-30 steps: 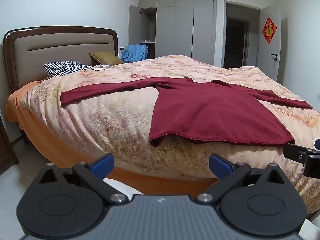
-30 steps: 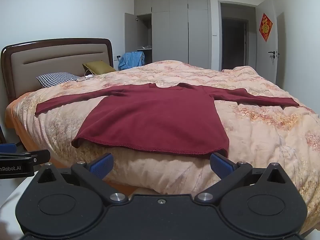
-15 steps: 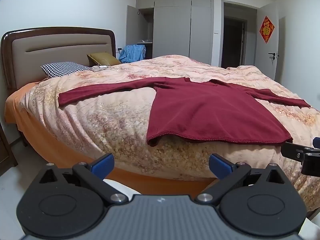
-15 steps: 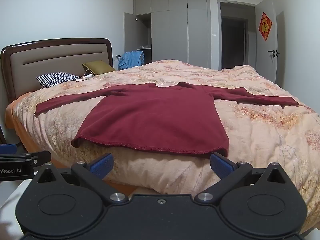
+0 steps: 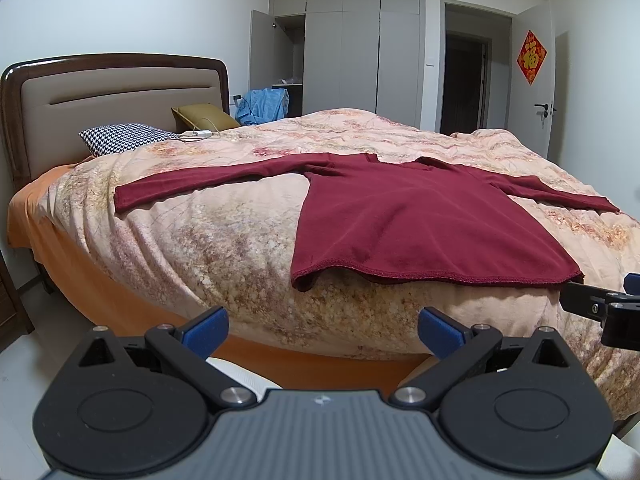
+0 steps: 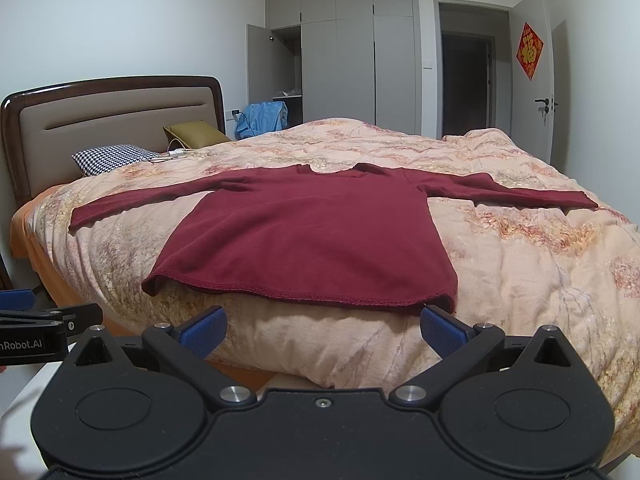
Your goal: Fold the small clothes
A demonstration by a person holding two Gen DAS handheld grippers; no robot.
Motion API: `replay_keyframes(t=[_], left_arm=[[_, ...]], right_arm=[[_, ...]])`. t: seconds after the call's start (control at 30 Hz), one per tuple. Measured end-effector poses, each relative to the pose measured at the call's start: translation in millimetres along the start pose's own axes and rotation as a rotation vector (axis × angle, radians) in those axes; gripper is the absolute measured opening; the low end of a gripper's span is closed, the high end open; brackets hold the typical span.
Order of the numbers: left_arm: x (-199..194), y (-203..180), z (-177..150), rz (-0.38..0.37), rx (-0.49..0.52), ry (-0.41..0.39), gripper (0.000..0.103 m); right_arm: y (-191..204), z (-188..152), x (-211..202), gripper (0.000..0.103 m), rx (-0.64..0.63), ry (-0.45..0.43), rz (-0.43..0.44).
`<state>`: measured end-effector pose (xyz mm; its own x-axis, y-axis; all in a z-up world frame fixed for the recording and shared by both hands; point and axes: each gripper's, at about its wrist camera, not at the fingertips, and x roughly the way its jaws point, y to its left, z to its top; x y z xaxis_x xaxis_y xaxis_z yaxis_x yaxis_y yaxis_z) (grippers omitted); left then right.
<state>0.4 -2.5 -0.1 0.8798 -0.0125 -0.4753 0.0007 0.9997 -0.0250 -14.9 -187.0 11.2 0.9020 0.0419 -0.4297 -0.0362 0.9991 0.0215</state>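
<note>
A dark red long-sleeved top [image 5: 416, 224] lies flat on the floral quilt, sleeves spread out to both sides, its hem at the near bed edge. It also shows in the right wrist view [image 6: 312, 236]. My left gripper [image 5: 322, 330] is open and empty, in front of the bed edge, below the hem's left corner. My right gripper [image 6: 322, 330] is open and empty, just below the hem's right part. The right gripper's side shows at the right edge of the left wrist view [image 5: 608, 308].
The bed [image 5: 224, 248] has a padded headboard [image 5: 100, 116], a houndstooth pillow [image 5: 124, 138], an olive cushion [image 5: 204, 118] and a white charger [image 5: 198, 134]. A wardrobe [image 5: 360, 48] with one open door and blue clothing [image 5: 262, 106] stands behind. A doorway [image 5: 466, 80] is at the back right.
Both grippers have edged slightly closer to the bed; the view of the top has shifted a little. The jaws stay open and the top has not moved.
</note>
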Motion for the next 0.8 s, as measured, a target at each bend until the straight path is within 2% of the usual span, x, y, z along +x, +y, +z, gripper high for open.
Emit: replay_keyframes(t=[0.8], left_arm=[[0.1, -1.9, -0.9, -0.002, 0.006, 0.001, 0.103]], right_arm=[[-1.0, 0.1, 0.4, 0.103, 0.002, 0.002, 0.001]])
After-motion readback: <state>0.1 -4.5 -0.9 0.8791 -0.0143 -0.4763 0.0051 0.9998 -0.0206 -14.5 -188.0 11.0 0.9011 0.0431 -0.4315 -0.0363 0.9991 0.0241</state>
